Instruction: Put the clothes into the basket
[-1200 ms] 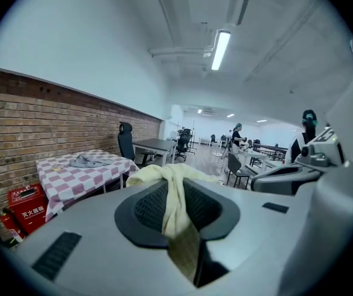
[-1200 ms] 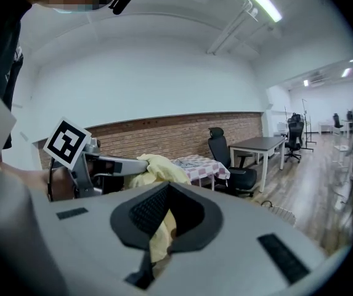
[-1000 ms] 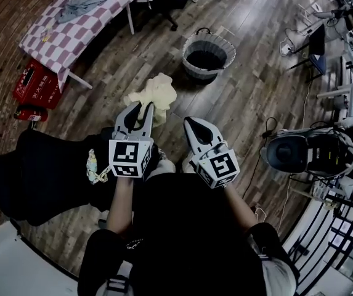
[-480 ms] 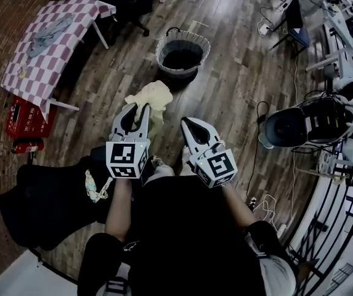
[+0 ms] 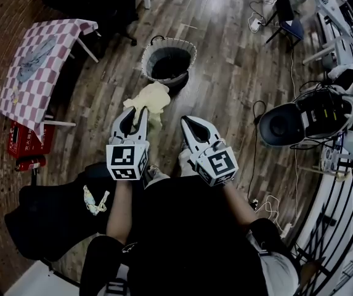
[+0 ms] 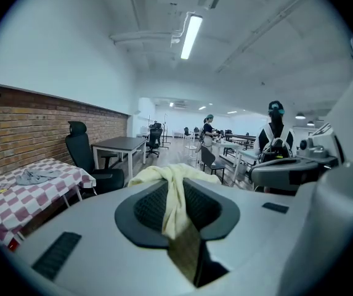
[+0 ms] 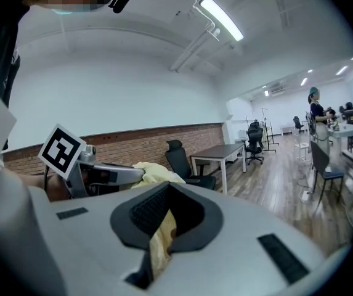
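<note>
A pale yellow cloth (image 5: 150, 97) hangs bunched from my left gripper (image 5: 137, 113), which is shut on it. In the left gripper view the cloth (image 6: 171, 187) drapes over and between the dark pads. My right gripper (image 5: 186, 121) is beside it to the right. In the right gripper view its jaws are shut on a fold of yellow cloth (image 7: 160, 238); whether it is the same piece I cannot tell. The round grey basket (image 5: 153, 44), dark inside, stands on the wood floor just beyond the cloth. A grey garment (image 5: 33, 49) lies on the checked table (image 5: 22, 97) at the left.
A red crate (image 5: 24, 145) sits under the table's near end. A black office chair (image 5: 44, 217) is at my left, and a dark machine with cables (image 5: 312, 117) at my right. Desks and chairs (image 6: 122, 145) and people stand farther down the room.
The basket has drawn nearer and slid left in the head view, and the checked table has slid left. Both grippers keep their place before me with the yellow cloth still held.
</note>
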A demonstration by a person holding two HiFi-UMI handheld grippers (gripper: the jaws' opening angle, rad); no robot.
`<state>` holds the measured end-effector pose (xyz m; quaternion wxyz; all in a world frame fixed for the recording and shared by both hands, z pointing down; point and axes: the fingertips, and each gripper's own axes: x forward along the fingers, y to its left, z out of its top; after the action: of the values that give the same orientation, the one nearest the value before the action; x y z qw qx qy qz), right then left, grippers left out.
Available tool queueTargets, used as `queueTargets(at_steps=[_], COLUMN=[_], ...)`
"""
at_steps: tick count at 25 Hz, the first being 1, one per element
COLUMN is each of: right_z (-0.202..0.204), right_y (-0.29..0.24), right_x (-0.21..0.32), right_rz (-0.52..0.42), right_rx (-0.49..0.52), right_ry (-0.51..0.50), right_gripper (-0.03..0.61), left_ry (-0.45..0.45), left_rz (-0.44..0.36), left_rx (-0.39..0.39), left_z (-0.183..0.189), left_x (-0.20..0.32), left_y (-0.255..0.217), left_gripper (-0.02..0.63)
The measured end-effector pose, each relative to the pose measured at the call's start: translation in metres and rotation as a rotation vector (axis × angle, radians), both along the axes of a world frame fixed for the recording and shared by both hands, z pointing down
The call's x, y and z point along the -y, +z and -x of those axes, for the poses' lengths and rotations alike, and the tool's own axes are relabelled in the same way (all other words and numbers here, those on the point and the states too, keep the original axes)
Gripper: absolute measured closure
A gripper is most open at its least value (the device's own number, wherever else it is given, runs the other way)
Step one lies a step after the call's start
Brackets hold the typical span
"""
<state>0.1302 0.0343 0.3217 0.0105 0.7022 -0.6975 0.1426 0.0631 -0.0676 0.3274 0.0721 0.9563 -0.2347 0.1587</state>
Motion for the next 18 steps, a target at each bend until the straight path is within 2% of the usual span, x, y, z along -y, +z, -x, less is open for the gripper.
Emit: queueTargets(at_steps=[10, 15, 18], right_z=[-0.081, -0.109, -0.121], right_y=[-0.001, 0.005, 0.004], right_x=[0.010, 0.007, 0.007], right_rz=[-0.019, 0.027, 0.018], right_rx=[0.007, 0.009, 0.035], right_ry=[-0.048, -0.047, -0.055], right_gripper=[0.571, 0.571, 0.571], left_ry=[-0.036, -0.076, -0.091], left_rz=[-0.015, -0.010, -0.001], left_rx=[0.019, 0.020, 0.031], left_z=[-0.078, -0.099, -0.109], left_x=[0.010, 0.014, 0.016], left_y=[0.000, 0.004, 0.009], left_gripper=[0.534, 0.534, 0.534])
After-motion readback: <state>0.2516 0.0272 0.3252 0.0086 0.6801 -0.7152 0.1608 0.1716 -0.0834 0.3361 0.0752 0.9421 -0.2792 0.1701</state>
